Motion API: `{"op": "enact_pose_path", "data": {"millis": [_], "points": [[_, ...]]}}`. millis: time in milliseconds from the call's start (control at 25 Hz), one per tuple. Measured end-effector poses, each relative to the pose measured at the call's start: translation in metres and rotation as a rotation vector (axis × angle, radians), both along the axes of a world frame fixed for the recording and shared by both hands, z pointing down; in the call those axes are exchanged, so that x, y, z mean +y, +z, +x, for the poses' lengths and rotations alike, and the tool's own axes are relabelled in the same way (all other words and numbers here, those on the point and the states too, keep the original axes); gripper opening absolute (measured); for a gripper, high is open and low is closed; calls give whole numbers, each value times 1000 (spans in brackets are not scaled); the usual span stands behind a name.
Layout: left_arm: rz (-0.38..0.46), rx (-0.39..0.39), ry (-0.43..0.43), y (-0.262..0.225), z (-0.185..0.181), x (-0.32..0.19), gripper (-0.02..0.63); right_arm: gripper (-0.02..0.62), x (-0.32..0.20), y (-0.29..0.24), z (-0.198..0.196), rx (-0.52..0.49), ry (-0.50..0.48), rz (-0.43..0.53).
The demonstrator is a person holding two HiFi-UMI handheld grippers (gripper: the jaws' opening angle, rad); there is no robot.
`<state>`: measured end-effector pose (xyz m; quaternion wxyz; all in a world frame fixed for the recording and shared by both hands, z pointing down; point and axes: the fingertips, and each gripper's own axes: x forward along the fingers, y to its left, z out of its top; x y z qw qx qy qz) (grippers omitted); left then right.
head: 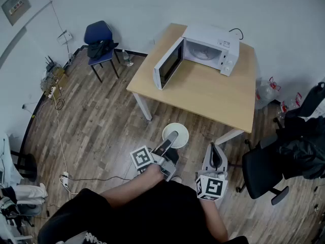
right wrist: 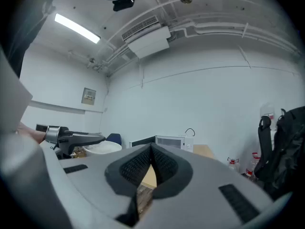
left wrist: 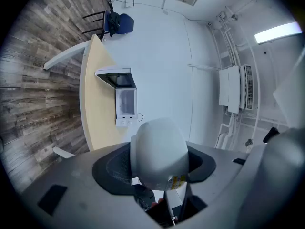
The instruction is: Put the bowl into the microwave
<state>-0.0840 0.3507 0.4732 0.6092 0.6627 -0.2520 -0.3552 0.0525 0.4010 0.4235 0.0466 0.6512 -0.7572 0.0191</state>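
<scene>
L gripper (head: pixel 171 138) clamps bowl (left wrist: pixel 159 151) rim (microwave (head: pixel 210 49) ahead).

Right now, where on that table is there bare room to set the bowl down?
The table is bare across its near half, from the front of the microwave to the near edge. The far side is crowded: the microwave sits there, its open door swung toward the left edge.

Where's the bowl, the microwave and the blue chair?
bowl (head: pixel 182 132): head view, on its white inside.
microwave (head: pixel 210 37): head view, on its top.
blue chair (head: pixel 95 33): head view, on its bare blue padding.
</scene>
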Motion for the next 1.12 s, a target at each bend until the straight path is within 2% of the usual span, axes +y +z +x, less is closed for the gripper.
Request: {"op": "enact_pose_path", "data": {"millis": [200,360,600,840,1120], "points": [[27,-4,8,-1,10,-2,253,60,-1,0,6,-31,-22,8],[18,6,8,2,15,5,253,60,2,-4,10,22,-21,45],[-6,3,12,8,13,3,253,60,1,13,5,-41,-27,-1],[-13,-5,40,20,22,-22,253,60,-18,26,7,-51,-36,-39],[-43,7,59,30,33,-69,253,60,-65,44,21,-23,22,-97]]}}
